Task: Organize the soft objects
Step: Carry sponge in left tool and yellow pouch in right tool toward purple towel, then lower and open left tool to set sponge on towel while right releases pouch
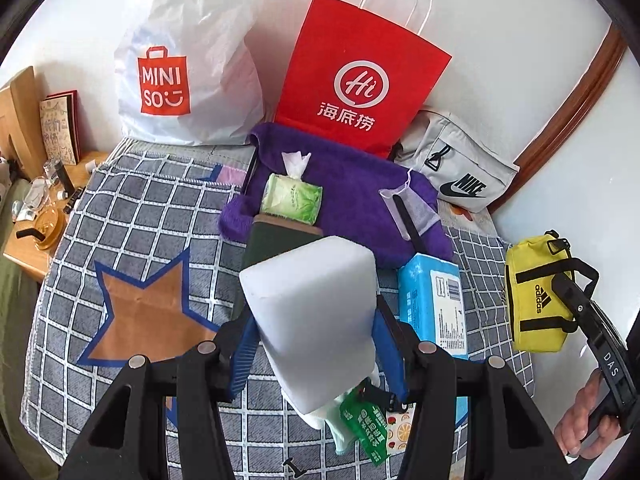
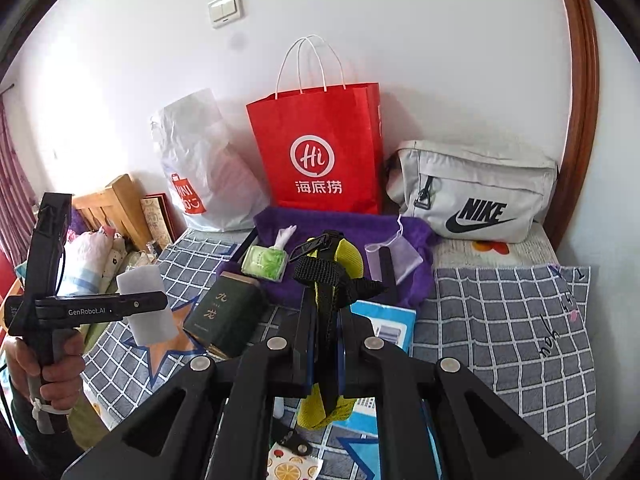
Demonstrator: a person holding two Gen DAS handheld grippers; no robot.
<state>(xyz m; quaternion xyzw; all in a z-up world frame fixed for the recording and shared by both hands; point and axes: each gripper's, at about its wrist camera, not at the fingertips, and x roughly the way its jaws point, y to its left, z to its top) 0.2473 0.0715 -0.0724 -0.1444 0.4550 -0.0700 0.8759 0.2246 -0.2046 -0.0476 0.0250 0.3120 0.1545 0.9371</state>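
Holding a white foam block [image 1: 310, 320], the left gripper [image 1: 316, 344] is shown half open, its blue pads pressed on the block's two sides above the checked cloth [image 1: 132, 208]. A yellow pouch [image 2: 344, 258] is pinched by its black strap in the nearly closed right gripper [image 2: 325, 344] and hangs clear of the bed at the right. Both soft things are judged to be in carriage toward a container at the far wall. For a clean step, the block should be kept upright and squeezed no harder, and the pouch lifted high enough to clear a bag rim. Far behind stand a white bag [image 1: 188, 68], a red bag [image 1: 360, 84] and a grey bag [image 1: 456, 168]. Between these and the grippers lie a purple towel [image 1: 352, 208], a tissue pack [image 1: 292, 198], a mesh sachet [image 1: 408, 204], a dark tin [image 2: 228, 316] and a blue pack [image 1: 434, 300]; these are to be passed over, not swept.
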